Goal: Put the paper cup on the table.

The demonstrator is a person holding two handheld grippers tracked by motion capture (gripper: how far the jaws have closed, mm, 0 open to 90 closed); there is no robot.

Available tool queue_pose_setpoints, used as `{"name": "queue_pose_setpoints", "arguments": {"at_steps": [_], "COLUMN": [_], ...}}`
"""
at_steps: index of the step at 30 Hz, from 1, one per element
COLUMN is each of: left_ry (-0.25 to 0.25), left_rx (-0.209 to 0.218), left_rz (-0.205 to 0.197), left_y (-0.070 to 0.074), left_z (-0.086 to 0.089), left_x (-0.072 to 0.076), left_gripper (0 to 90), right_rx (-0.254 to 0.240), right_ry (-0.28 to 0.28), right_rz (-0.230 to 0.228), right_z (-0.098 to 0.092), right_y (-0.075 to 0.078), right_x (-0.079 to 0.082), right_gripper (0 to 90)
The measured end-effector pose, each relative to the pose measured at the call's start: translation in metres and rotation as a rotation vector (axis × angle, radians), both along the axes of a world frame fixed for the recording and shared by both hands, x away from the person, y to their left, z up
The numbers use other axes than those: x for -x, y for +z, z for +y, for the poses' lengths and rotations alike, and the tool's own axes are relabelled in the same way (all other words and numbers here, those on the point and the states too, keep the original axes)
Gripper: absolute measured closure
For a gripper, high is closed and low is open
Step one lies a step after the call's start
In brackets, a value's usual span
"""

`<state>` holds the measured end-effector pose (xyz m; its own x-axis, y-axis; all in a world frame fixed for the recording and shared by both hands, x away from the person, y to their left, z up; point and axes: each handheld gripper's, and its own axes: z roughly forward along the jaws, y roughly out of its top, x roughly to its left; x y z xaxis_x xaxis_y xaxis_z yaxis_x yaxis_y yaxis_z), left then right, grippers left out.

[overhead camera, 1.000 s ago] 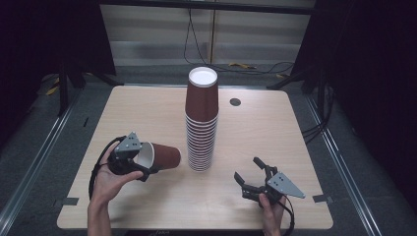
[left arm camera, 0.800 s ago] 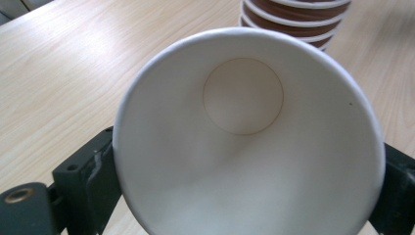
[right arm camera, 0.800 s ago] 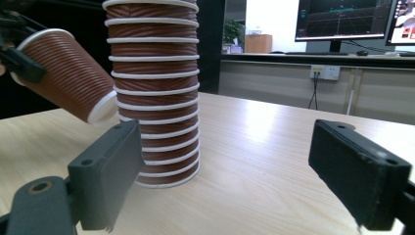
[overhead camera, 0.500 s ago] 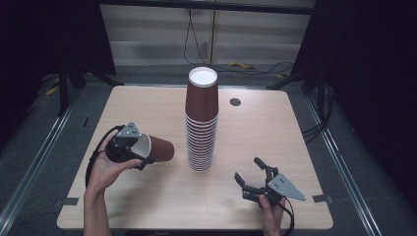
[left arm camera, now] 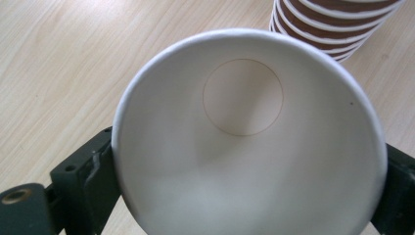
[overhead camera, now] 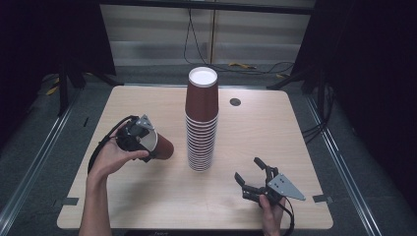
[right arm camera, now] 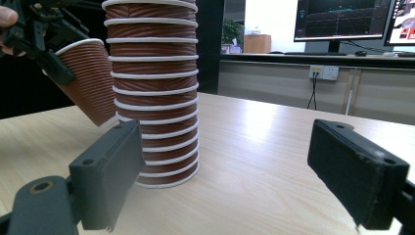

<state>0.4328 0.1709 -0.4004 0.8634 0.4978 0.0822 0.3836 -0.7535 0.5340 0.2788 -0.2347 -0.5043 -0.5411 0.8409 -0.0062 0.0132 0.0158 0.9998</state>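
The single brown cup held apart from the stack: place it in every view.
High view: single cup, left of centre, in the left tongs.
Left gripper view: centre, white inside facing the camera.
Right gripper view: upper left.
Shared landmark: cup stack.

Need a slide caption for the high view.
Left hand-held gripper holds a tilted brown paper cup beside the tall cup stack.
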Motion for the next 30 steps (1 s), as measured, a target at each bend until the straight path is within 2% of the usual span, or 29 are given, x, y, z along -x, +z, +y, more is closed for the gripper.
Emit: {"name": "queue_pose_setpoints", "arguments": {"at_steps": [1, 2, 4, 5, 6, 9, 10, 11, 12, 13, 14, 18, 20, 21, 24, 25, 29, 30], "left_ry": [0.000, 0.009, 0.013, 0.005, -0.002, 0.013, 0.006, 0.009, -0.002, -0.002, -0.011, 0.001, -0.020, -0.006, -0.012, -0.032, -0.034, -0.029], "left_rx": [0.000, 0.017, 0.016, -0.001, -0.044, -0.053, -0.082, -0.086, -0.116, -0.116, -0.144, -0.176, -0.204, -0.209, -0.209, -0.175, -0.164, -0.148], "left_rz": [0.000, 0.004, 0.014, 0.020, 0.031, 0.018, 0.010, 0.007, 0.012, 0.012, 0.028, 0.028, 0.037, 0.029, 0.011, 0.015, 0.007, 0.006], "left_y": [0.000, 0.002, 0.002, 0.002, 0.002, 0.002, 0.004, 0.004, 0.005, 0.005, 0.003, 0.000, -0.004, -0.004, -0.007, -0.008, -0.009, -0.011], "left_z": [0.000, -0.002, -0.003, -0.005, -0.008, -0.011, -0.012, -0.014, -0.017, -0.017, -0.020, -0.024, -0.026, -0.027, -0.029, -0.032, -0.034, -0.034], "left_x": [0.000, -0.004, -0.005, -0.007, -0.009, -0.010, -0.011, -0.010, -0.012, -0.012, -0.014, -0.016, -0.017, -0.017, -0.017, -0.017, -0.019, -0.020], "left_gripper": [6.6, 6.6, 6.6, 6.5, 6.5, 6.4, 6.4, 6.3, 6.0, 5.9, 5.8, 5.5, 5.2, 5.1, 4.9, 4.9, 4.7, 4.6], "right_rx": [0.000, 0.000, -0.001, -0.001, -0.001, -0.001, 0.000, -0.001, -0.001, 0.000, -0.002, -0.001, -0.001, -0.002, -0.002, -0.002, -0.004, -0.001], "right_ry": [0.000, 0.000, 0.000, -0.001, 0.000, -0.001, 0.000, 0.000, 0.000, 0.000, -0.001, 0.000, 0.000, 0.000, 0.003, 0.005, 0.007, 0.005], "right_rz": [0.000, 0.000, 0.002, 0.002, 0.002, 0.000, 0.000, 0.000, 0.000, -0.002, 0.002, 0.000, 0.000, 0.003, 0.004, 0.005, 0.005, 0.005], "right_z": [0.000, 0.000, 0.000, 0.000, 0.000, 0.000, 0.000, 0.000, 0.000, 0.000, 0.000, 0.000, 0.000, 0.000, 0.000, 0.000, 0.000, 0.000], "right_y": [0.000, 0.000, 0.000, 0.000, 0.000, 0.000, 0.000, 0.000, 0.000, 0.000, 0.000, 0.000, 0.000, 0.000, 0.000, 0.000, 0.000, 0.000], "right_x": [0.000, 0.000, 0.000, 0.000, 0.000, 0.000, 0.000, 0.000, 0.000, 0.000, 0.000, 0.000, 0.000, 0.000, 0.000, 0.000, 0.000, 0.000], "right_gripper": [13.1, 13.1, 13.1, 13.1, 13.1, 13.2, 13.2, 13.2, 13.2, 13.2, 13.2, 13.2, 13.2, 13.2, 13.3, 13.3, 13.3, 13.3]}}
